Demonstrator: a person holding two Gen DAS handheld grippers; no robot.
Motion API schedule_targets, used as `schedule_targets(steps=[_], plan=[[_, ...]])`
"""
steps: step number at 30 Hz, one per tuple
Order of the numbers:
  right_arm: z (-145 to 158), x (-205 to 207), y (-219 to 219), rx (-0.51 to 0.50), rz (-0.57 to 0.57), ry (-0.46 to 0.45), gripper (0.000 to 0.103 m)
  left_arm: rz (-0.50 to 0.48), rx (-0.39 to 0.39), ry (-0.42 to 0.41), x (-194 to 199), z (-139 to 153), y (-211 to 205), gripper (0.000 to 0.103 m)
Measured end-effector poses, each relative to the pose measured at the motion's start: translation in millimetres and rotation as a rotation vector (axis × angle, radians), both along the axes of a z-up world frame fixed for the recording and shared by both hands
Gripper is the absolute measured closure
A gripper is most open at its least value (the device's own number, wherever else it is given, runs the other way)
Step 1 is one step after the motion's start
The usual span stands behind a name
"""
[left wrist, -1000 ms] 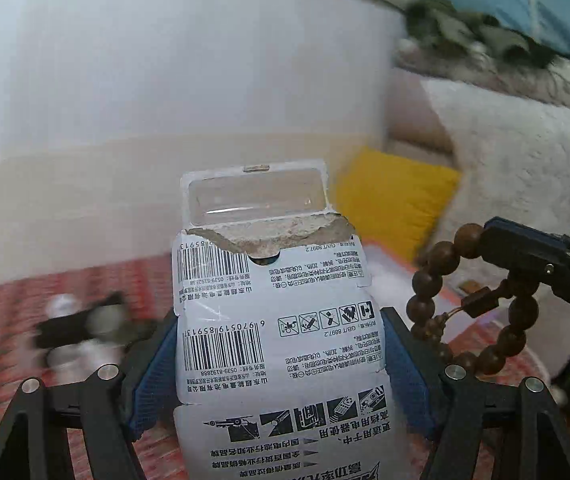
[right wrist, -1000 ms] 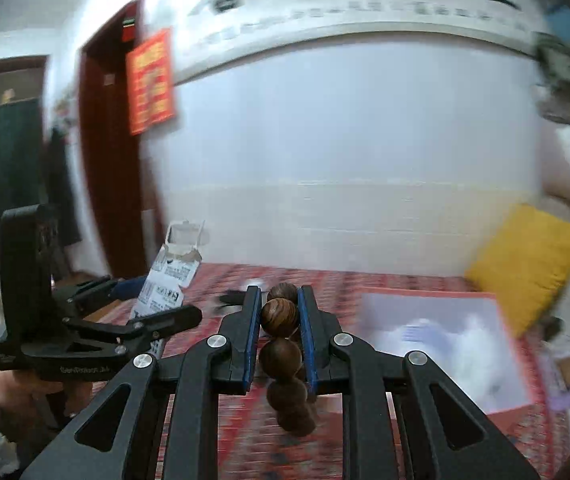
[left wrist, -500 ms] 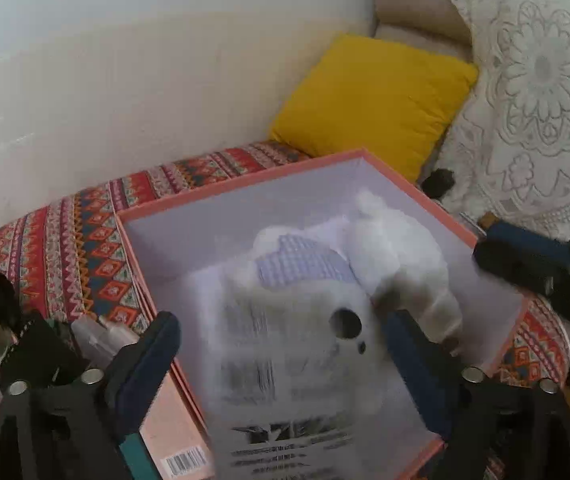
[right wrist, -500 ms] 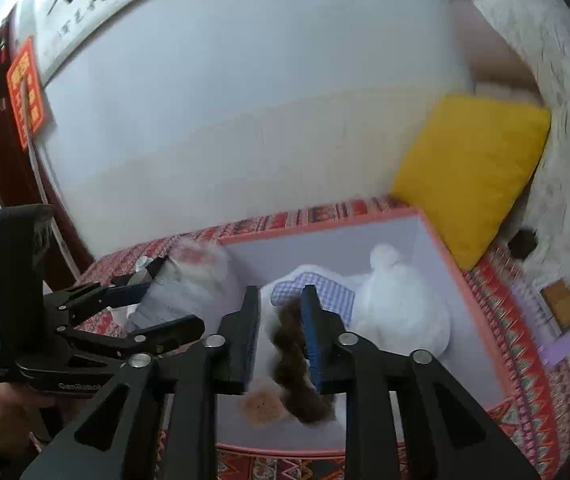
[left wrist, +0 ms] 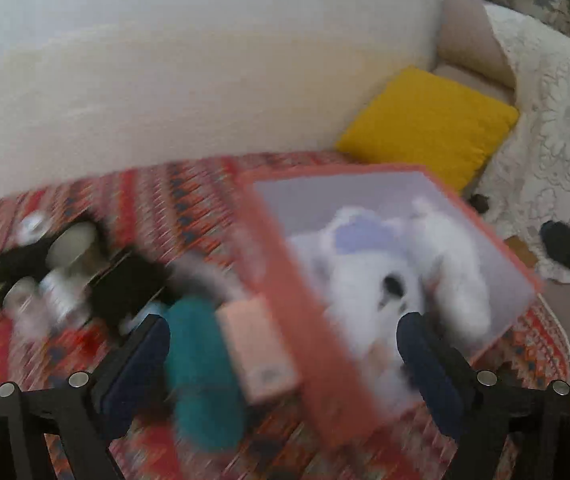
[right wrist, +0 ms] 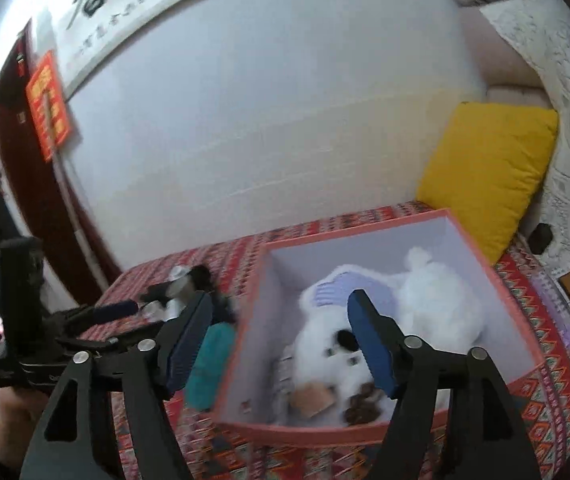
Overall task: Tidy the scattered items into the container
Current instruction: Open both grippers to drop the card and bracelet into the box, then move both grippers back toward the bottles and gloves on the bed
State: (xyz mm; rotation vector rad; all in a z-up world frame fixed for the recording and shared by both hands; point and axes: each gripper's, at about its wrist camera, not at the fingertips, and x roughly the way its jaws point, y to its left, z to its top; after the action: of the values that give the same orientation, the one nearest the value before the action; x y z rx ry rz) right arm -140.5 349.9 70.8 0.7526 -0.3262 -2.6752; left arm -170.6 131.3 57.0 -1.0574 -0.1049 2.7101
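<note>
While both tongs, left (left wrist: 283, 354) and right (right wrist: 279, 338), gaped wide and empty, blurred motion risked knocking the box (right wrist: 241, 344) at lower right.

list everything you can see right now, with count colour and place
box: one, coral outside, pale inside, on the cloth
plush toy: one, white, in the box
bead string: one, brown, in the box's near corner
teal item: one, outside the box's left wall
pink carton: one, between teal item and box
dark and white clutter: count unclear, blurred, left on the cloth
cloth: one, red patterned, under everything
cushion: one, yellow, against the wall
left gripper: open, empty
right gripper: open, empty
</note>
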Motion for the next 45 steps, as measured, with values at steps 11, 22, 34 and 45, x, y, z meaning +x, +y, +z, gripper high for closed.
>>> schedule_targets(steps=[11, 22, 34, 45], plan=[[-23.7, 53.7, -153.0, 0.046, 0.217, -0.100, 0.021, 0.302, -0.005, -0.066, 76.2, -45.8, -164.2, 0.006], [-42.1, 22.6, -254.7, 0.146, 0.302, -0.153, 0.020, 0.410, 0.059, -0.065, 47.2, -87.8, -225.4, 0.006], [-65.2, -66.4, -305.7, 0.226, 0.262, -0.153, 0.019, 0.465, 0.171, -0.094, -14.9, -132.9, -247.4, 0.006], [-107.1, -119.9, -335.4, 0.280, 0.272, -0.179, 0.019, 0.506, 0.319, -0.074, -32.0, -164.2, -265.8, 0.006]])
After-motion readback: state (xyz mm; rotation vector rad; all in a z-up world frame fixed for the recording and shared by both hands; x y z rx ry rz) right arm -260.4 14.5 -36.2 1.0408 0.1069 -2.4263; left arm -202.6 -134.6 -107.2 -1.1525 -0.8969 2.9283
